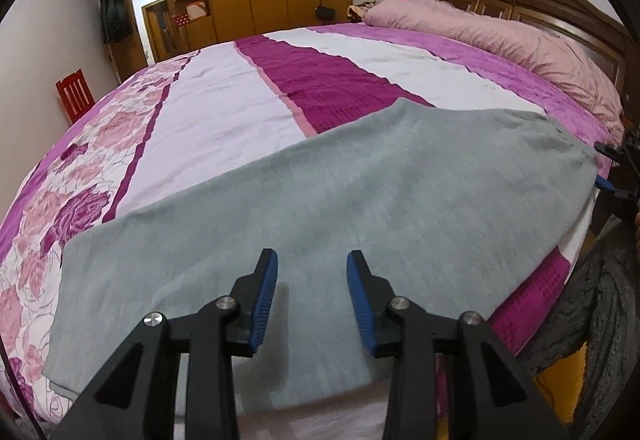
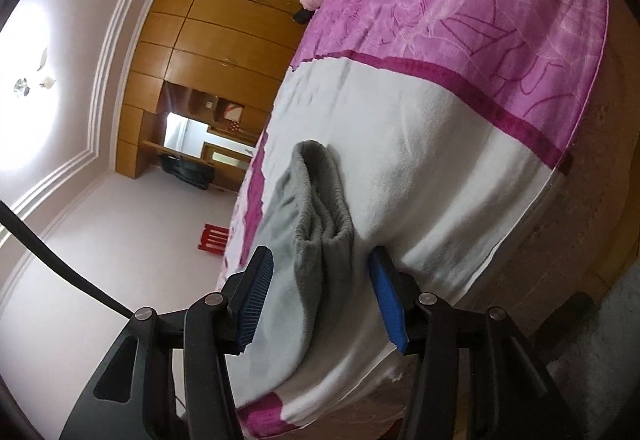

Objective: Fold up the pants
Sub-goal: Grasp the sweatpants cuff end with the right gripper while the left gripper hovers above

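Left wrist view: soft grey fleece pants (image 1: pixel 340 208) lie flat across the near edge of a quilted bedspread (image 1: pixel 224 108) striped magenta, white and floral. The left gripper (image 1: pixel 312 300) hovers over the cloth, ribbed blue pads apart, gripping nothing. In the right wrist view, the right gripper (image 2: pixel 320 298) stands parted around the bunched, tubular waistband end, pads not pressing.
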A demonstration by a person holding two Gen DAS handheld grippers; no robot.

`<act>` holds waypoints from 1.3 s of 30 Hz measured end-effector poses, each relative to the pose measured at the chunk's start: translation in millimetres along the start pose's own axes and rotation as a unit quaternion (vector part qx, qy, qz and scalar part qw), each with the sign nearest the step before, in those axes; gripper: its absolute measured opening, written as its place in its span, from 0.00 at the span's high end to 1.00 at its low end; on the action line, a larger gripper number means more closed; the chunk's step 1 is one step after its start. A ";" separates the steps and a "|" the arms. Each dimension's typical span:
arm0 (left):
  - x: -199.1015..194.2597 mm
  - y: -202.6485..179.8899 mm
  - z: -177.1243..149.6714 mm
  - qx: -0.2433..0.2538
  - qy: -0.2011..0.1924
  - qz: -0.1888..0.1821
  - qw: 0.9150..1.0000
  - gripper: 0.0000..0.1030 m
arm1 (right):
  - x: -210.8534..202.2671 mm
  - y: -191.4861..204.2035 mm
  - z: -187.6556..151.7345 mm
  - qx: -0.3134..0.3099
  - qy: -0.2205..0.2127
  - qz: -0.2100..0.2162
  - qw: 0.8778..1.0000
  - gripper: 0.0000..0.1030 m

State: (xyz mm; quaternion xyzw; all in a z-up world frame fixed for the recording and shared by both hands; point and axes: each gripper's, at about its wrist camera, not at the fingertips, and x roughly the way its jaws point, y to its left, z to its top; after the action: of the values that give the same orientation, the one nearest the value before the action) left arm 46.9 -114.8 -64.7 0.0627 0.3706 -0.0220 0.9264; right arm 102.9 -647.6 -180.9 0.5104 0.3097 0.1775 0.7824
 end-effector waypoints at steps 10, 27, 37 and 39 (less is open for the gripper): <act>3.5 2.8 -0.9 -0.008 0.009 -0.005 1.000 0.63 | -5.4 -4.1 -5.2 0.001 0.012 0.003 1.000 0.50; 7.5 1.8 -3.5 -0.008 0.017 -0.006 1.000 0.60 | 8.6 -10.4 10.8 0.017 -0.018 0.023 0.999 0.50; 6.0 2.6 -3.8 -0.013 0.010 -0.014 1.000 0.60 | 32.9 -2.0 0.6 -0.007 0.021 0.021 1.000 0.50; 3.0 4.0 -0.6 -0.030 0.012 -0.045 0.998 0.60 | 34.2 -4.6 2.9 0.008 0.009 0.027 1.000 0.50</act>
State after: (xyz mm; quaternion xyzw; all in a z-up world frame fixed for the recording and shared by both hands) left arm 49.1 -110.7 -66.8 0.0180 0.3847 -0.0521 0.9214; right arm 130.0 -631.2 -194.6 0.5229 0.3042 0.2011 0.7704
